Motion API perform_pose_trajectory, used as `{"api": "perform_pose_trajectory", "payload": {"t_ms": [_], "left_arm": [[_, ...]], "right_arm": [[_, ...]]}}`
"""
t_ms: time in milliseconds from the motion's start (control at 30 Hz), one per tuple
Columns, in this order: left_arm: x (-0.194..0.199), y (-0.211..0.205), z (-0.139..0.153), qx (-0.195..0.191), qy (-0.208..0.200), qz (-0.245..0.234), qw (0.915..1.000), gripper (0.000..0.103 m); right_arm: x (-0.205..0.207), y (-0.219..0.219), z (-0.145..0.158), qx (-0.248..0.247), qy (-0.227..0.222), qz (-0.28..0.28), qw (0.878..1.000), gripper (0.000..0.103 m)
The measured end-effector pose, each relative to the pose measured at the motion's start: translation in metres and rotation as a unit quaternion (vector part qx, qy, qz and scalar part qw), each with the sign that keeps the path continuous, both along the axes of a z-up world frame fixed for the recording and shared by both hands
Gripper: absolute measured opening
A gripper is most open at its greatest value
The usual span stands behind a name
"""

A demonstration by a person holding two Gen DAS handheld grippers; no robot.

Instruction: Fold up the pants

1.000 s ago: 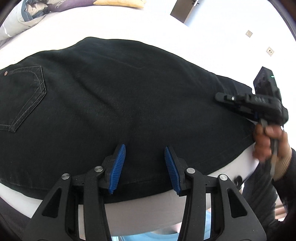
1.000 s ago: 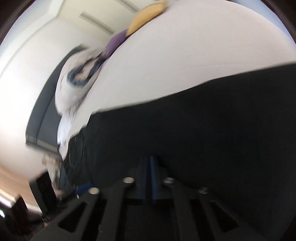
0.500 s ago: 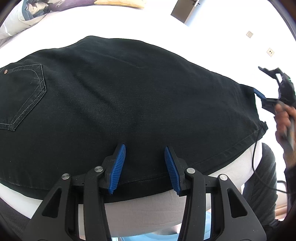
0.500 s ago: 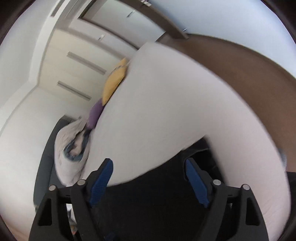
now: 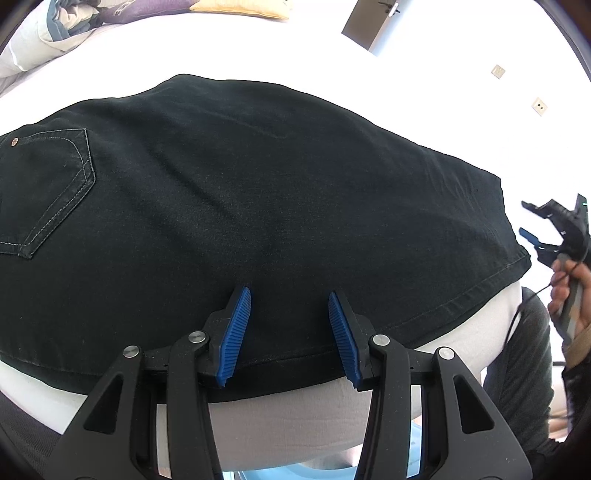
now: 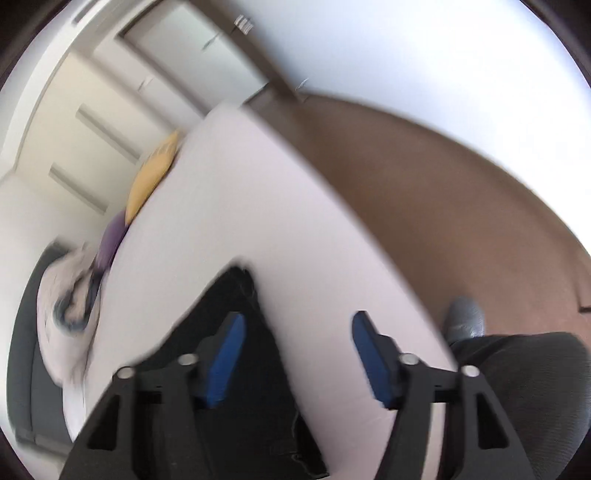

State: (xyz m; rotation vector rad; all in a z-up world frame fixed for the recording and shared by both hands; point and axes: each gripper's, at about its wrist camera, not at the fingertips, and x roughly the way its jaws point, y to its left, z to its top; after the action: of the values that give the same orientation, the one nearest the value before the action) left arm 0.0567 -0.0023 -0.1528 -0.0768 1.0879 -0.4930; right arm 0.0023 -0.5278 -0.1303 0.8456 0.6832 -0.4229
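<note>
On the white bed, black pants lie flat, both grippers' jaws apart.

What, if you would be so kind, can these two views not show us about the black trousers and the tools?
- Black denim trousers: waistband cut off by the left wrist view's left edge; the right wrist view is motion-blurred.
- Layers beneath the top fabric: hidden.
- Right tool: small at the frame edge, tips unclear there.
- Left tool: open; whether it touches the fabric is unclear.

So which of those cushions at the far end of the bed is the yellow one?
The yellow cushion, rightmost along the bed's far edge; the purple cushion lies left of it.
</note>
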Motion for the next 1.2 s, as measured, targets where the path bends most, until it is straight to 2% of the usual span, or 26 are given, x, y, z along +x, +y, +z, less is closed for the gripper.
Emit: {"api": "perform_pose_trajectory", "payload": {"t_ms": [100, 167, 267, 433, 533, 567, 600, 633, 667, 700, 733, 767, 800, 833, 867, 900, 933, 1000, 1033, 1100, 1133, 1200], "left_arm": [[-0.001, -0.001, 0.006, 0.000, 0.003, 0.005, 1.0000, 0.043], [0.007, 0.005, 0.021, -0.016, 0.002, 0.018, 0.9997, 0.043], [0.028, 0.026, 0.042, -0.038, -0.017, 0.053, 0.9977, 0.043], [0.061, 0.087, 0.047, -0.059, -0.023, 0.129, 0.9896, 0.043], [0.073, 0.123, 0.031, -0.070, -0.009, 0.176, 0.9819, 0.043], [0.075, 0.135, 0.024, -0.070, 0.000, 0.194, 0.9785, 0.043], [0.077, 0.148, 0.012, -0.079, 0.017, 0.213, 0.9737, 0.043], [0.077, 0.157, 0.002, -0.098, 0.031, 0.218, 0.9705, 0.043], [0.076, 0.161, -0.004, -0.116, 0.033, 0.218, 0.9685, 0.042], [0.073, 0.165, -0.008, -0.129, 0.029, 0.216, 0.9675, 0.042], [0.072, 0.164, -0.010, -0.127, 0.026, 0.212, 0.9687, 0.042], [0.071, 0.161, -0.010, -0.115, 0.022, 0.208, 0.9712, 0.042], [0.071, 0.156, -0.009, -0.096, 0.017, 0.203, 0.9743, 0.042], [0.070, 0.150, -0.008, -0.076, 0.010, 0.196, 0.9775, 0.042], [0.070, 0.145, -0.008, -0.060, 0.005, 0.190, 0.9800, 0.042], [0.069, 0.143, -0.009, -0.054, 0.001, 0.186, 0.9811, 0.042], [0.068, 0.143, -0.010, -0.056, -0.001, 0.186, 0.9810, 0.042], [0.067, 0.141, -0.012, -0.070, -0.001, 0.187, 0.9799, 0.042], [0.067, 0.141, -0.013, -0.075, 0.000, 0.187, 0.9795, 0.042], [0.067, 0.140, -0.014, -0.073, -0.001, 0.187, 0.9796, 0.042], [0.067, 0.138, -0.014, -0.069, -0.003, 0.185, 0.9802, 0.042], [0.066, 0.134, -0.015, -0.062, -0.007, 0.184, 0.9809, 0.042]], "right_arm": [[0.013, 0.025, 0.023, 0.030, -0.054, 0.061, 0.996, 0.070], [0.036, 0.064, 0.030, 0.039, -0.063, 0.140, 0.987, 0.073], [0.080, 0.140, 0.021, 0.077, -0.064, 0.249, 0.963, 0.073], [0.151, 0.242, 0.023, 0.070, -0.047, 0.406, 0.910, 0.073], [0.210, 0.298, 0.017, 0.098, -0.051, 0.469, 0.876, 0.073], [0.226, 0.315, 0.013, 0.103, -0.043, 0.475, 0.873, 0.073], [0.238, 0.333, 0.006, 0.108, -0.038, 0.484, 0.868, 0.073], [0.257, 0.353, -0.003, 0.127, -0.038, 0.505, 0.853, 0.073], [0.271, 0.366, -0.013, 0.142, -0.033, 0.515, 0.845, 0.073], [0.275, 0.379, -0.026, 0.147, -0.021, 0.516, 0.844, 0.073], [0.293, 0.403, -0.045, 0.148, -0.001, 0.517, 0.843, 0.073], [0.303, 0.412, -0.059, 0.148, 0.012, 0.522, 0.840, 0.073], [0.313, 0.416, -0.074, 0.142, 0.025, 0.519, 0.843, 0.073], [0.319, 0.414, -0.090, 0.126, 0.043, 0.508, 0.851, 0.059], [0.320, 0.399, -0.101, 0.124, 0.047, 0.503, 0.854, 0.044], [0.327, 0.387, -0.108, 0.131, 0.051, 0.493, 0.859, 0.014], [0.330, 0.368, -0.113, 0.143, 0.056, 0.478, 0.865, 0.000], [0.337, 0.327, -0.112, 0.141, 0.046, 0.418, 0.896, 0.000], [0.335, 0.298, -0.109, 0.129, 0.032, 0.370, 0.920, 0.001], [0.319, 0.249, -0.098, 0.118, 0.025, 0.295, 0.948, 0.014], [0.310, 0.238, -0.091, 0.131, 0.015, 0.287, 0.949, 0.035], [0.278, 0.236, -0.071, 0.159, -0.024, 0.301, 0.940, 0.055]]}}
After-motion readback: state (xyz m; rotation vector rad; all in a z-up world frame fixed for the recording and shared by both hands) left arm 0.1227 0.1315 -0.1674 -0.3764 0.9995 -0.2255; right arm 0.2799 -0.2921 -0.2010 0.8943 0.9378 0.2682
